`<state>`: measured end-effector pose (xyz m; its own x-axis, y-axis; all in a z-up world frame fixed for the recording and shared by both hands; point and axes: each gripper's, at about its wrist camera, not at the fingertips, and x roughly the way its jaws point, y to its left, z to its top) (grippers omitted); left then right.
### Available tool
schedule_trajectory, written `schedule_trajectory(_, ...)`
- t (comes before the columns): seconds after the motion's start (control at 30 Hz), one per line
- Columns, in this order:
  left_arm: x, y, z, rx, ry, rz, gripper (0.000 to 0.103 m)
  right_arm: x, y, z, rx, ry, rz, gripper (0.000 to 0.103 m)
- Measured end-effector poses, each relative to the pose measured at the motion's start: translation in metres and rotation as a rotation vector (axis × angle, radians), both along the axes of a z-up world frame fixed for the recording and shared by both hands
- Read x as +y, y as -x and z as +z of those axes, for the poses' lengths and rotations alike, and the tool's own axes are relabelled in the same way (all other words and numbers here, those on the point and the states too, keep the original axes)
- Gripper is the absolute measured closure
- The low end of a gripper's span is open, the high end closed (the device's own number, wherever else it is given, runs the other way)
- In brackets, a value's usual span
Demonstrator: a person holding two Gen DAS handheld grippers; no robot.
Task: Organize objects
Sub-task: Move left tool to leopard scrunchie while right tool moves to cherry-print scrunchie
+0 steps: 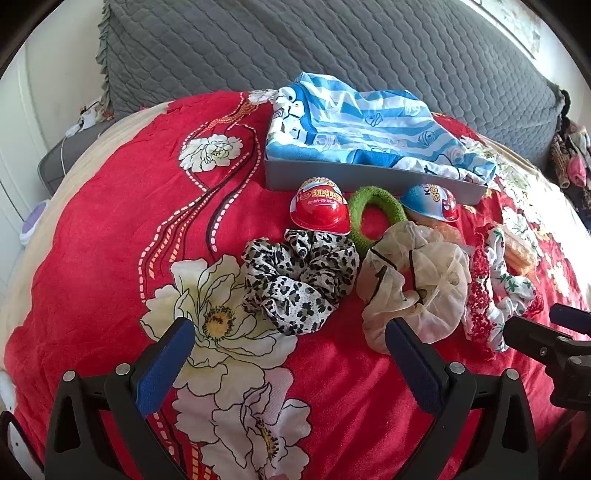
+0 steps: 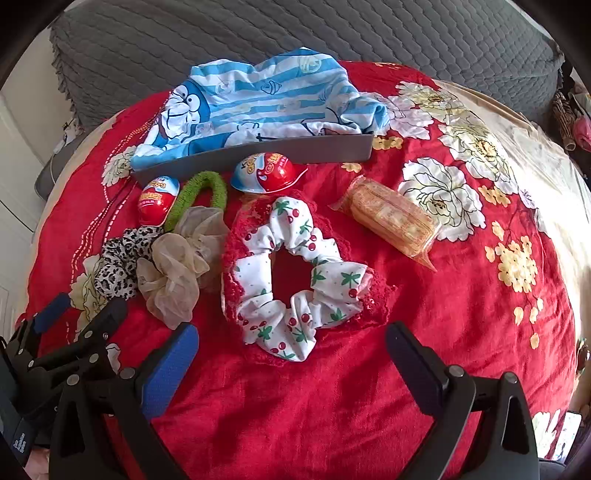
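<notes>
On the red floral bedspread lie a leopard scrunchie [image 1: 299, 280] [image 2: 120, 264], a cream sheer scrunchie [image 1: 413, 284] [image 2: 177, 266], a green ring scrunchie [image 1: 376, 218] [image 2: 201, 195], a cherry-print scrunchie [image 2: 295, 277] [image 1: 498, 291], two chocolate egg halves [image 1: 320, 210] [image 1: 430, 203] [image 2: 159, 201] [image 2: 267, 173] and a wrapped biscuit pack [image 2: 393, 218]. A grey tray [image 1: 369, 179] [image 2: 258, 155] holds a blue striped cloth [image 1: 369, 125] [image 2: 255, 103]. My left gripper [image 1: 290, 354] is open, just short of the leopard and cream scrunchies. My right gripper [image 2: 291, 358] is open, just short of the cherry scrunchie.
A grey quilted headboard cushion [image 1: 332, 44] [image 2: 332, 33] rises behind the tray. The right gripper's body shows at the right edge of the left wrist view [image 1: 554, 343]. Clutter sits at the far right [image 1: 569, 155].
</notes>
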<state>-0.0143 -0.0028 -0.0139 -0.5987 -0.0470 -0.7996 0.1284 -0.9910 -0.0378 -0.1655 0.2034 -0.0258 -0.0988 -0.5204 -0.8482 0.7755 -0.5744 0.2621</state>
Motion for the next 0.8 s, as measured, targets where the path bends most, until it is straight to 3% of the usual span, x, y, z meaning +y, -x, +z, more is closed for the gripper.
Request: schedule_trajectory(0.8, -0.005, 0.02, -0.015, -0.02, -0.001, -0.012, 0.0, -0.007, 0.012, -0.008, -0.036, -0.025, 0.002, 0.001)
